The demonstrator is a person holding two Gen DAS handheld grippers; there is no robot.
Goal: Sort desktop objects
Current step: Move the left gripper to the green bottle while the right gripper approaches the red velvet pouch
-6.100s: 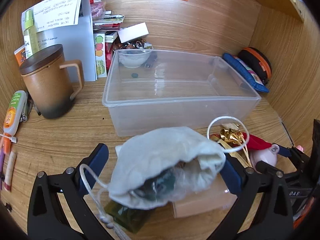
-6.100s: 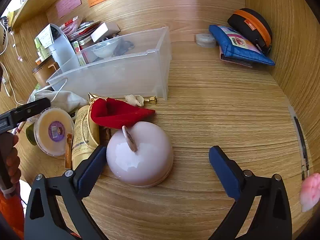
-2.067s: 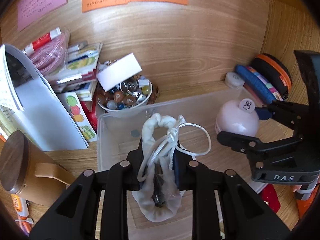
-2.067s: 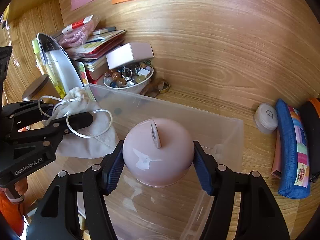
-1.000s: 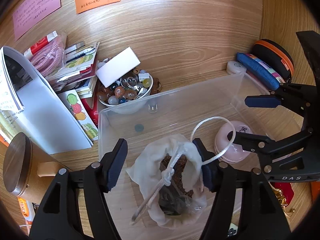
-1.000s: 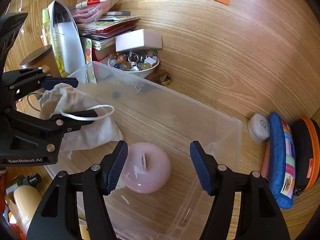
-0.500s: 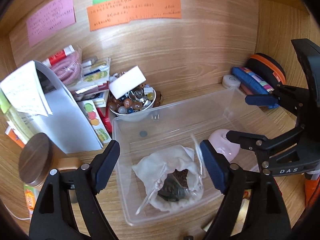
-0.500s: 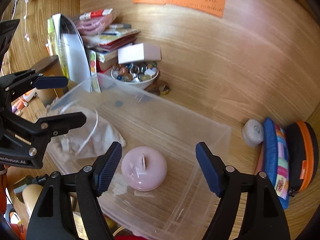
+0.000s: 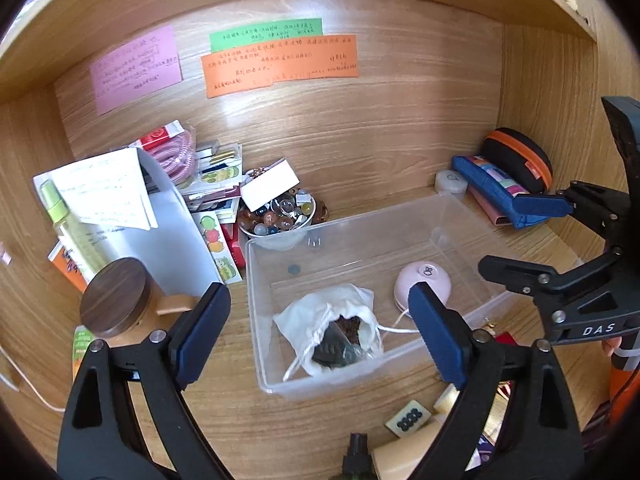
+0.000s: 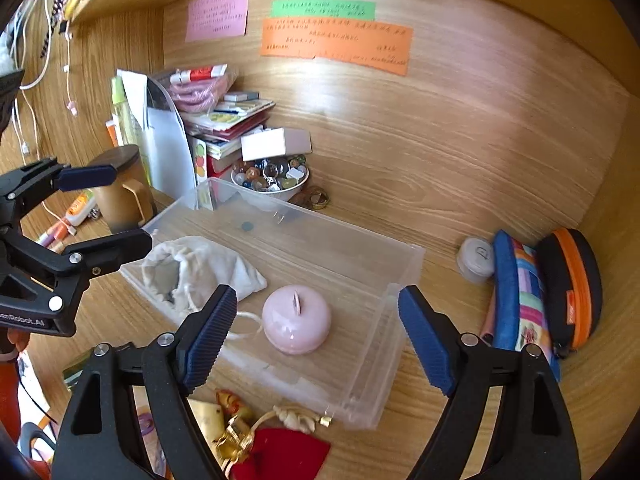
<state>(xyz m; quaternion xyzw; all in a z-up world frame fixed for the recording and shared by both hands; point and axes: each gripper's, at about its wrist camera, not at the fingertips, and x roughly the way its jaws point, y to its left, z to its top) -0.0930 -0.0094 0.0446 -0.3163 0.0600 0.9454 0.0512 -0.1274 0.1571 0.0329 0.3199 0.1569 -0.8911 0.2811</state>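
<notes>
A clear plastic bin [image 9: 472, 216] [image 10: 404, 264] sits on the wooden desk. Inside it lie a white drawstring pouch [image 9: 320, 320] [image 10: 208, 264] with dark contents and a pink dome-shaped bank [image 9: 424, 280] [image 10: 296, 320]. My left gripper [image 9: 316, 336] is open and empty, raised above the bin's front. My right gripper [image 10: 316, 336] is open and empty, raised above the bank. Each gripper shows in the other's view, the right one [image 9: 528, 236] at the right and the left one [image 10: 104, 208] at the left.
A bowl of marbles [image 9: 280, 216] [image 10: 272, 178], stacked books [image 10: 224, 120] and a lidded brown mug [image 9: 116, 300] [image 10: 120, 188] stand left of the bin. A blue pouch [image 10: 520, 292], black-orange case [image 10: 572, 280] and tape roll [image 10: 476, 260] lie right. Red pouch [image 10: 280, 456] and small items lie in front.
Both grippers have drawn back and upward from the bin. The pouch and pink bank stay lying inside it.
</notes>
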